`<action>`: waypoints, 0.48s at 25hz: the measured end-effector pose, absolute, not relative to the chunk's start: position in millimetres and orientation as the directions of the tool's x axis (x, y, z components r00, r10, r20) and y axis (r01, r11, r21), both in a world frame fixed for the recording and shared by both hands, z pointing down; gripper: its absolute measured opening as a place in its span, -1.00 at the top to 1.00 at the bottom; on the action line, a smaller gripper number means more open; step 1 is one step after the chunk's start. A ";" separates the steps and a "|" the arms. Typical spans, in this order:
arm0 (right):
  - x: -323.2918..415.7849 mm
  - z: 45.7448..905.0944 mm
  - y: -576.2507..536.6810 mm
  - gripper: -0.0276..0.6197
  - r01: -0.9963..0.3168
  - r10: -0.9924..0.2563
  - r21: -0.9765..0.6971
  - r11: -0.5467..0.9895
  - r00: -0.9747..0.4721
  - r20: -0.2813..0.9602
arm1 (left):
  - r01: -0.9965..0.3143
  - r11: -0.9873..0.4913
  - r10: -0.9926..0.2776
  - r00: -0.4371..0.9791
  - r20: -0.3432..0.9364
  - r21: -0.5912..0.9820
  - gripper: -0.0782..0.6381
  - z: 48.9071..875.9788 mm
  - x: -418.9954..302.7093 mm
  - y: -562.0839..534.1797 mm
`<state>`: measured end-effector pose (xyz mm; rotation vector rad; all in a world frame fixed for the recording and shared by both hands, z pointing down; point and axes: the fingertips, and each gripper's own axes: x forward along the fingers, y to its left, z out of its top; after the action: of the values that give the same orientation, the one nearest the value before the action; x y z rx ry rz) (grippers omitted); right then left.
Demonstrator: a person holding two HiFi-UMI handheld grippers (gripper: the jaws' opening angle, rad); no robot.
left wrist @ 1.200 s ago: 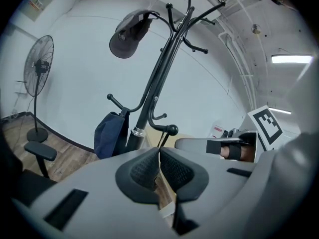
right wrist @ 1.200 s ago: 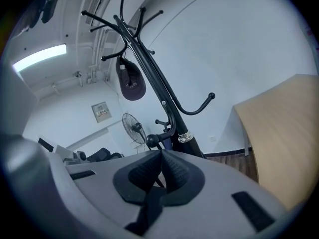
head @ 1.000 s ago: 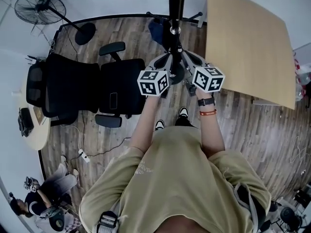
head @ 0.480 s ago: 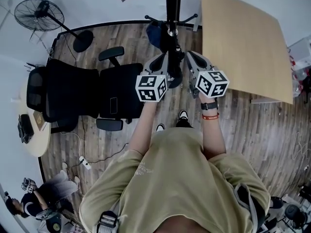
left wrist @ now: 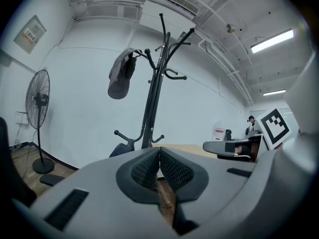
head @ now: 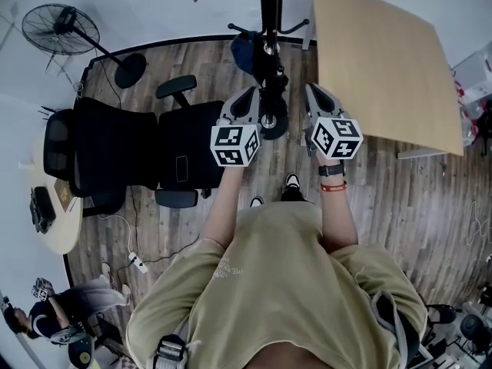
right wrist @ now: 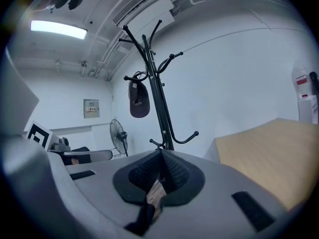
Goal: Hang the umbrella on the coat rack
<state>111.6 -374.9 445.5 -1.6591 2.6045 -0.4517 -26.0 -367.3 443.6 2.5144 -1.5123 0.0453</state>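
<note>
The black coat rack [head: 270,21] stands straight ahead, its round base [head: 270,123] on the wood floor. A dark blue bundle, apparently the folded umbrella [head: 246,51], hangs low on the pole; in the left gripper view the umbrella [left wrist: 121,150] sits by a lower hook. My left gripper [head: 249,95] is left of the base, my right gripper [head: 314,92] right of it, neither touching the rack. The left gripper [left wrist: 158,151] and right gripper [right wrist: 161,153] both have their jaws pressed together with nothing between them.
A grey cap [left wrist: 119,76] hangs on an upper hook of the rack. A black office chair [head: 146,144] stands to the left, a standing fan [head: 60,28] at far left, a wooden table [head: 384,60] to the right. A person [head: 46,321] sits at bottom left.
Both grippers have drawn apart, the left one to the left and the right one to the right, away from the rack's pole. They stay shut.
</note>
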 end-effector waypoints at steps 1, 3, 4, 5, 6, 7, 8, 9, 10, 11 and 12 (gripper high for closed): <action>114.2 446.4 -373.6 0.87 -0.890 -0.897 -0.250 0.382 -0.423 0.133 | -0.879 -0.451 -0.873 0.470 0.128 0.153 0.71 443.2 -28.3 -366.1; 118.4 448.5 -370.9 0.87 -0.899 -0.908 -0.241 0.365 -0.401 0.122 | -0.885 -0.446 -0.879 0.462 0.119 0.138 0.71 443.1 -32.6 -364.4; 120.4 448.9 -368.9 0.87 -0.906 -0.914 -0.226 0.358 -0.389 0.113 | -0.888 -0.442 -0.883 0.456 0.114 0.130 0.71 443.2 -34.6 -363.4; 122.4 448.1 -366.4 0.87 -0.915 -0.922 -0.199 0.350 -0.374 0.099 | -0.891 -0.437 -0.887 0.450 0.108 0.122 0.71 443.1 -36.4 -362.3; 124.3 445.8 -363.7 0.87 -0.926 -0.930 -0.162 0.340 -0.357 0.083 | -0.895 -0.432 -0.891 0.442 0.100 0.110 0.71 442.2 -38.2 -361.1; 126.3 442.6 -360.8 0.87 -0.936 -0.938 -0.122 0.329 -0.339 0.068 | -0.900 -0.426 -0.896 0.434 0.091 0.090 0.71 440.4 -39.8 -359.7; 128.0 439.2 -358.1 0.87 -0.944 -0.944 -0.087 0.319 -0.324 0.055 | -0.904 -0.422 -0.901 0.426 0.081 0.065 0.71 438.0 -41.0 -358.2; 129.6 436.8 -355.8 0.87 -0.948 -0.948 -0.062 0.312 -0.315 0.047 | -0.907 -0.419 -0.905 0.420 0.072 0.038 0.71 435.7 -41.7 -356.6; 131.0 435.8 -354.3 0.87 -0.950 -0.950 -0.048 0.308 -0.310 0.045 | -0.909 -0.416 -0.907 0.416 0.063 0.018 0.71 434.1 -42.1 -355.2; 132.3 436.4 -353.2 0.87 -0.951 -0.950 -0.043 0.306 -0.308 0.047 | -0.911 -0.413 -0.909 0.413 0.054 0.011 0.71 432.9 -42.6 -353.9; 133.3 437.9 -352.2 0.87 -0.951 -0.950 -0.043 0.305 -0.307 0.051 | -0.912 -0.410 -0.911 0.410 0.045 0.014 0.71 431.8 -43.6 -352.6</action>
<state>133.3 -352.2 437.9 -1.8586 2.5506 -0.1033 -43.6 -352.6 431.8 2.6071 -1.6867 0.0473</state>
